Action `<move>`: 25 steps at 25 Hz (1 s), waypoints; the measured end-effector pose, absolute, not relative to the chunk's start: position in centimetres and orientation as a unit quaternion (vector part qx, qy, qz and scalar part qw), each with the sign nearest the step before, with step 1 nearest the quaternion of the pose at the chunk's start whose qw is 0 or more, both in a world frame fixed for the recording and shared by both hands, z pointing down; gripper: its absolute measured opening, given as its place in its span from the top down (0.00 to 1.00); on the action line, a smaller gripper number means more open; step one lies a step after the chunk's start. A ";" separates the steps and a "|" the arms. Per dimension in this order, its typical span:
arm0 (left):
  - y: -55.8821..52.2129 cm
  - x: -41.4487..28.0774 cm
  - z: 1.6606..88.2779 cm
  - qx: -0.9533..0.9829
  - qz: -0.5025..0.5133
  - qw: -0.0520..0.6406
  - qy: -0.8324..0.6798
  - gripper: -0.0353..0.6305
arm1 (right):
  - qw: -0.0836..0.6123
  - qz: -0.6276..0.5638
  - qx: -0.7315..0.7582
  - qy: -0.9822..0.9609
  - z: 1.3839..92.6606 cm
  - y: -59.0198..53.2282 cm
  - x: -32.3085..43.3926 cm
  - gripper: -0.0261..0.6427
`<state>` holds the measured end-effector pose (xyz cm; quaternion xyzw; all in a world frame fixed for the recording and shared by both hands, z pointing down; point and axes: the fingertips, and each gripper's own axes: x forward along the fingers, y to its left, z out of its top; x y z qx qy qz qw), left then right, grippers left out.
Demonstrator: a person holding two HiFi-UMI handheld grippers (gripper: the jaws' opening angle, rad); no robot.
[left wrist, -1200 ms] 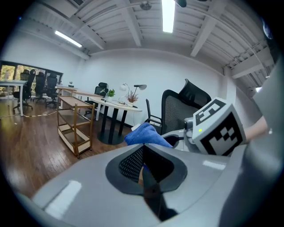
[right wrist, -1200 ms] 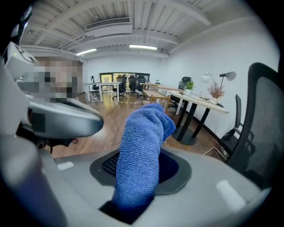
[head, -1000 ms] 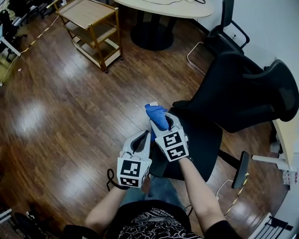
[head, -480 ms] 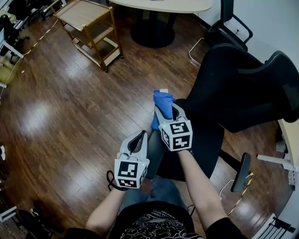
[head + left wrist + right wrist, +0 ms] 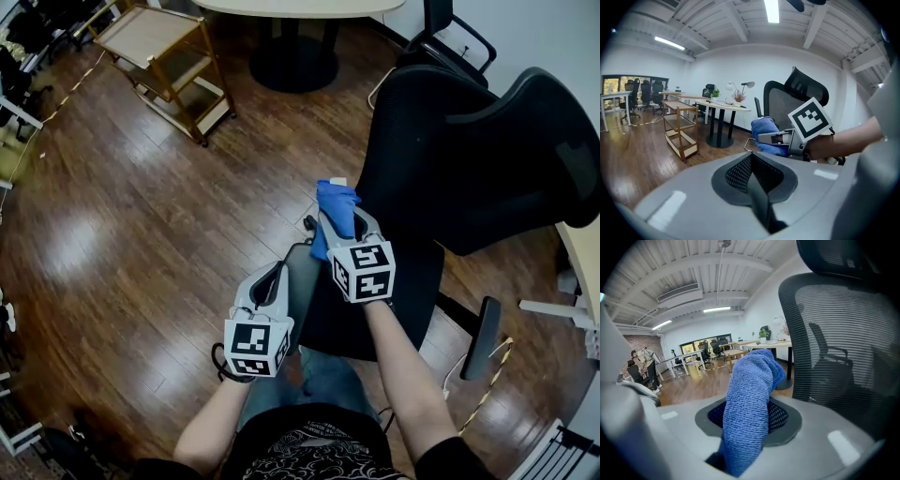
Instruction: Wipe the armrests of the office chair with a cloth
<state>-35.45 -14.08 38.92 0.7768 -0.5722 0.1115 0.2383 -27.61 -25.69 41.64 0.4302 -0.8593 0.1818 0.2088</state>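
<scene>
Black office chair (image 5: pixel 469 169) just ahead and to the right of both grippers, its armrest (image 5: pixel 302 281) lying between them. Left gripper (image 5: pixel 270 274) beside that armrest, jaws pressed together on nothing. Right gripper (image 5: pixel 349 219) clamped on a blue cloth (image 5: pixel 336 199) (bunched, sticking out past the jaws) over the armrest's far end.
</scene>
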 end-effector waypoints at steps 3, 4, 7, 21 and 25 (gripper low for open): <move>-14.0 -35.2 39.0 0.776 0.115 0.239 -0.573 0.94 | 0.207 0.185 0.433 -0.858 41.7 -25.3 -26.6 0.74; -13.9 -35.2 39.0 0.776 0.116 0.239 -0.572 0.94 | 0.207 0.186 0.433 -0.857 41.8 -25.0 -26.4 0.74; -13.1 -35.0 39.3 0.780 0.123 0.236 -0.566 0.94 | 0.213 0.187 0.432 -0.856 42.5 -23.2 -26.0 0.74; -11.2 -34.1 39.2 0.813 0.146 0.220 -0.519 0.94 | 0.170 0.230 0.459 -0.841 43.1 -16.0 -25.9 0.74; -10.5 -33.9 38.9 0.825 0.149 0.214 -0.501 0.94 | 0.154 0.242 0.475 -0.832 43.0 -13.7 -26.1 0.74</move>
